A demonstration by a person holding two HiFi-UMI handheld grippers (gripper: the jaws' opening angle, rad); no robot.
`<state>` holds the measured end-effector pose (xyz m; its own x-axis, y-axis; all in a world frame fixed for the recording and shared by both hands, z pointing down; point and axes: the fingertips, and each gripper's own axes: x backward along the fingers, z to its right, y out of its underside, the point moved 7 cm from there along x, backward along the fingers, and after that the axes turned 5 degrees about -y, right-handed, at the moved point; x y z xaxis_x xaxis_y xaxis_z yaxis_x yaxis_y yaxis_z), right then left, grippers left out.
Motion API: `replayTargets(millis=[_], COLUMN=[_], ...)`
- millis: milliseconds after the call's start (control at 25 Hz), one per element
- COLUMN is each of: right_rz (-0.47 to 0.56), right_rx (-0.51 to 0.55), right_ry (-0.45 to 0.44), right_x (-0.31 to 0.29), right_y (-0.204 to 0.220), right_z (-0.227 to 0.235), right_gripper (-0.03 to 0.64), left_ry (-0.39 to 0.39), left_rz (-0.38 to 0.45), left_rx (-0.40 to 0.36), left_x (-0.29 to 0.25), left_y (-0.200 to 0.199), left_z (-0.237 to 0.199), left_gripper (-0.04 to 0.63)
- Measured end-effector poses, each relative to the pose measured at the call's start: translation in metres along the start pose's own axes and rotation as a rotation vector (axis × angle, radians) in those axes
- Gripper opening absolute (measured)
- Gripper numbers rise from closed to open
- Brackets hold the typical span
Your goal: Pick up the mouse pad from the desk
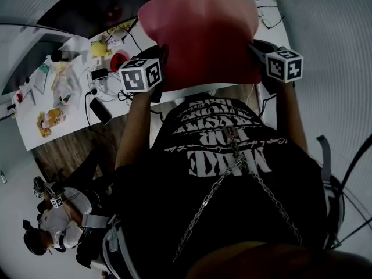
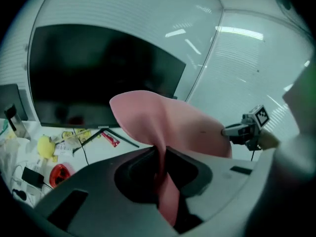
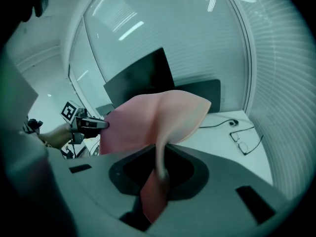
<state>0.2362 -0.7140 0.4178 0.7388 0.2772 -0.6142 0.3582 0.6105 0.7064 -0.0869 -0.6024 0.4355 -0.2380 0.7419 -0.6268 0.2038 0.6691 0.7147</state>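
Observation:
The pink mouse pad (image 1: 200, 34) hangs in the air above the white desk (image 1: 75, 118), stretched between my two grippers. My left gripper (image 1: 161, 57) is shut on its left edge; in the left gripper view the pad (image 2: 168, 127) runs down between the jaws of that gripper (image 2: 160, 154). On the right edge, my right gripper (image 1: 257, 52) is shut as well, and the right gripper view shows the pad (image 3: 153, 120) pinched in this gripper (image 3: 160, 154). Each gripper view also catches the other gripper, the right one (image 2: 238, 131) and the left one (image 3: 91, 124), at the pad's far edge.
A dark monitor (image 2: 98, 73) stands at the back of the desk. Clutter lies on the desk's left: a yellow object (image 2: 45, 147), a red round thing (image 2: 60, 173), cables, a black device (image 1: 100, 110). Glasses (image 3: 245, 138) lie to the right. Another person (image 1: 58, 220) is at lower left.

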Motion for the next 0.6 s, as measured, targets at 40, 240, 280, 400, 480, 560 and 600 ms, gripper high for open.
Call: replayTargets(millis=[40,240,280,400,480,560,600], right_rz=[-0.036,-0.187,-0.206,-0.261,-0.299,-0.295,-0.272], right_rx=[-0.012,-0.075,-0.082,-0.056,0.003,0.061,0.089], right_ry=[-0.001,-0.022,-0.024,0.026,0.139,0.242,0.261], right_x=[-0.012,-0.062,-0.068,-0.079,-0.081,-0.075,-0.071], right_y=[0.01,0.058,0.065,0.074,0.075,0.075,0.071], right_z=[0.008,0.039,0.043,0.059,0.071,0.079,0.08], right_gripper=[0.057,0.057,0.057,0.074,0.126,0.041,0.04], left_ry=[-0.01,-0.052,-0.058,-0.086,-0.136,-0.211,-0.247], left_rz=[-0.036,-0.183,-0.206,-0.254,-0.259,-0.227,-0.196], left_rx=[0.003,0.006,0.005,0.002,-0.012,-0.031,-0.039], left_x=[-0.014,-0.068,-0.075,-0.091,-0.095,-0.09,-0.085], left_y=[0.011,0.057,0.064,0.076,0.08,0.079,0.076], left_z=[-0.002,-0.007,-0.007,-0.012,-0.019,-0.029,-0.033], left_gripper=[0.052,0.051,0.051,0.065,0.124,0.142,0.057])
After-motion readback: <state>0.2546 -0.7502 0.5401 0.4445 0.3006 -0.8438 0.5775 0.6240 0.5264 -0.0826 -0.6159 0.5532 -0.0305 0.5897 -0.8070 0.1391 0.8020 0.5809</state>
